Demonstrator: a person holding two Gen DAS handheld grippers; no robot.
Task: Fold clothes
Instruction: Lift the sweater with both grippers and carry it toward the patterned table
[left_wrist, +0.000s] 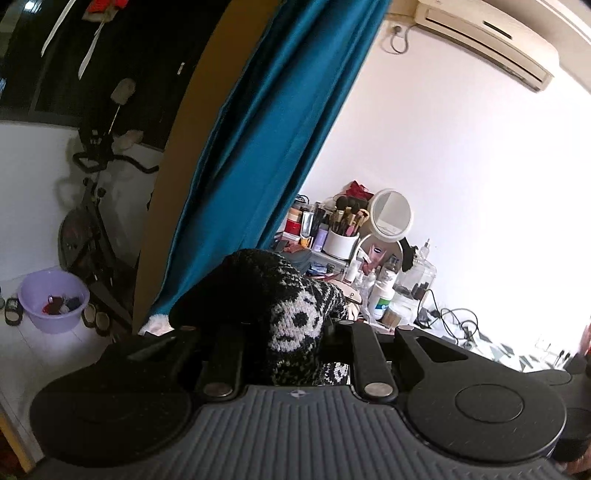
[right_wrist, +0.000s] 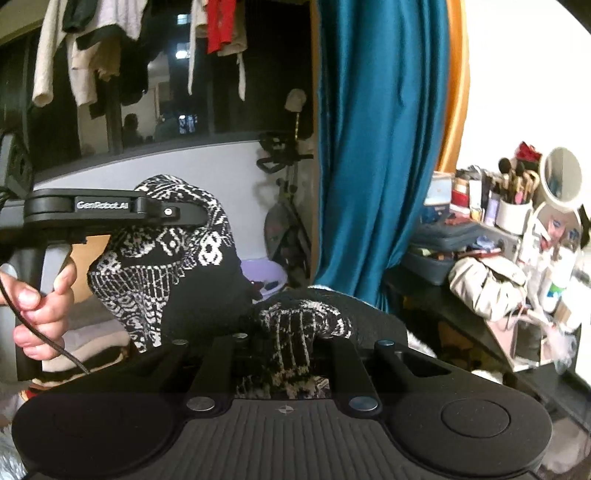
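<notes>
- A black-and-white patterned knit garment (left_wrist: 291, 321) is held up in the air, pinched at two places by two handheld grippers.
- In the left wrist view, the left gripper (left_wrist: 291, 332) is clamped on a bunched fold of the knit — a white skull motif shows on the cloth between the two black fingers.
- In the right wrist view, the right gripper (right_wrist: 291, 343) is likewise closed on a fold of the same garment, which bulges up and over the fingers.
- The other gripper is seen from the side at left in that view, its handle grasped by a person's hand (right_wrist: 40, 306), with the knit draped below its tip.
- Behind the garment hangs a teal curtain (left_wrist: 266, 129).
- A cluttered dressing table (right_wrist: 461, 310) stands to the right, carrying a round mirror (left_wrist: 391, 212) and a white cup of makeup brushes (left_wrist: 341, 242).
- A lilac plastic basin (left_wrist: 51, 299) sits on the floor beside an exercise bike (left_wrist: 92, 221).
</notes>
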